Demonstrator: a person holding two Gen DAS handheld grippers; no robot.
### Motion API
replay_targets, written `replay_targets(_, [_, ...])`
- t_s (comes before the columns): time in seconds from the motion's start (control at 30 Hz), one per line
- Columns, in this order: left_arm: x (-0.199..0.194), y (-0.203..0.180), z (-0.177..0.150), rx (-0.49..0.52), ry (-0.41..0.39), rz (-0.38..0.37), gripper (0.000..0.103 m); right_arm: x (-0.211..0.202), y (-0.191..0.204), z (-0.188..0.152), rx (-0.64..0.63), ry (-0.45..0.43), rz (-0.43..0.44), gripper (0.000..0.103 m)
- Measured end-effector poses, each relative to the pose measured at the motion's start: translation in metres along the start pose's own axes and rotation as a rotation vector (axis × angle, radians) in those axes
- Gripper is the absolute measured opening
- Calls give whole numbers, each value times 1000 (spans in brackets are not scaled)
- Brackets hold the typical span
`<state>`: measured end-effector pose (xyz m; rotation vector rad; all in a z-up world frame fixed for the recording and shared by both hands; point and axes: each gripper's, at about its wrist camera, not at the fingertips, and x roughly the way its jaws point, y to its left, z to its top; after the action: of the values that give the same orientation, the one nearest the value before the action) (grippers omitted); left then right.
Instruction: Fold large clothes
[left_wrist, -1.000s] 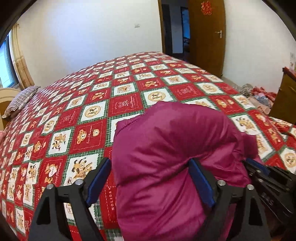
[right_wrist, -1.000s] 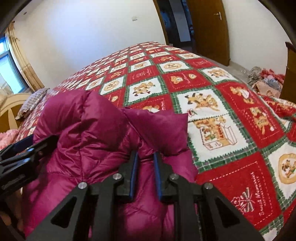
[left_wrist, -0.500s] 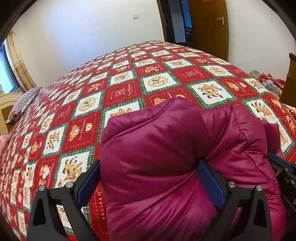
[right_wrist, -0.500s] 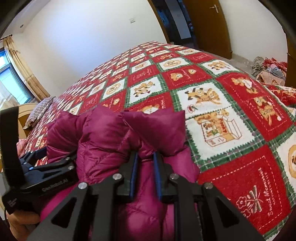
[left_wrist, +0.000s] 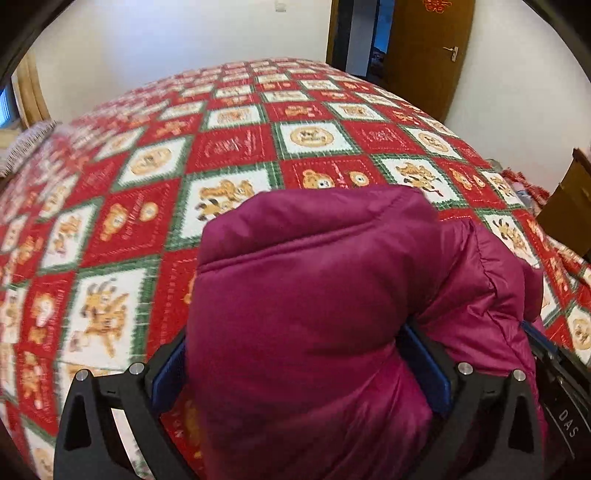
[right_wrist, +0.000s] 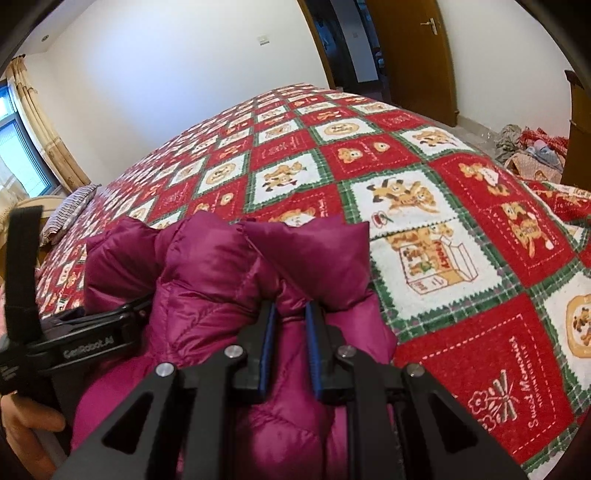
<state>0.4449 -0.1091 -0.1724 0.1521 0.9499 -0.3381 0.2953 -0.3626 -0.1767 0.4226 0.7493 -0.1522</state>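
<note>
A puffy magenta down jacket (left_wrist: 314, 314) is bunched up and held over the near edge of the bed. My left gripper (left_wrist: 299, 365) has its jaws wide apart around a thick fold of the jacket, both blue pads pressing into it. My right gripper (right_wrist: 290, 325) is shut on a thinner fold of the same jacket (right_wrist: 221, 280). The left gripper's body (right_wrist: 85, 343) shows at the left of the right wrist view, close beside the right one. The jacket's lower part is hidden below the frames.
The bed carries a red, white and green patchwork cover (right_wrist: 424, 206) with cartoon prints. A striped pillow (right_wrist: 66, 210) lies at the far left. A brown door (left_wrist: 428, 55) stands behind. Loose clothes (right_wrist: 532, 147) lie on the floor at right, beside a wooden cabinet (left_wrist: 569, 199).
Both grippers have carried the jacket forward and to the left over the bed, keeping their hold. The two grippers have come closer together.
</note>
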Motion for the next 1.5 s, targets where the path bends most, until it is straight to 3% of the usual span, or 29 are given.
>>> replay_targets(0.07, [-12, 4, -5, 3, -10, 4, 102, 0, 3, -1, -15, -3, -17, 18])
replay_targets(0.27, [-62, 46, -37, -128, -82, -68, 102, 1, 3, 0, -22, -4, -26, 18])
replay_targets(0.43, [-78, 71, -62, -232, -119, -99, 102, 1, 2, 0, -18, -9, -27, 18])
replay_targets(0.57, [-54, 74, -78, -363, -49, -208, 102, 0, 2, 0, -14, -12, -24, 18])
replay_targets(0.8, [-44, 67, -70, -287, -73, -210, 102, -2, -2, -1, 11, -19, 10, 18])
replay_targets(0.97, [-45, 71, -74, -257, -103, -231, 102, -15, -32, -2, 165, -4, 187, 23])
replay_targets(1.0, [-45, 72, -75, -261, -106, -237, 102, -20, -40, -4, 202, 1, 219, 27])
replay_targets(1.07, [-45, 73, -77, -264, -114, -243, 102, -40, -55, -9, 268, -13, 260, 48])
replay_targets(1.13, [-46, 74, -79, -271, -121, -249, 102, -60, -59, -14, 265, -45, 241, 87])
replay_targets(1.23, [-47, 75, -80, -278, -129, -260, 102, -81, -62, -21, 228, -75, 217, 90])
replay_targets(1.4, [-50, 76, -84, -285, -138, -283, 102, -53, -49, -30, 157, 50, 236, 89])
replay_targets(1.5, [-53, 78, -88, -296, -151, -312, 102, -48, -37, -31, 96, 39, 211, 89])
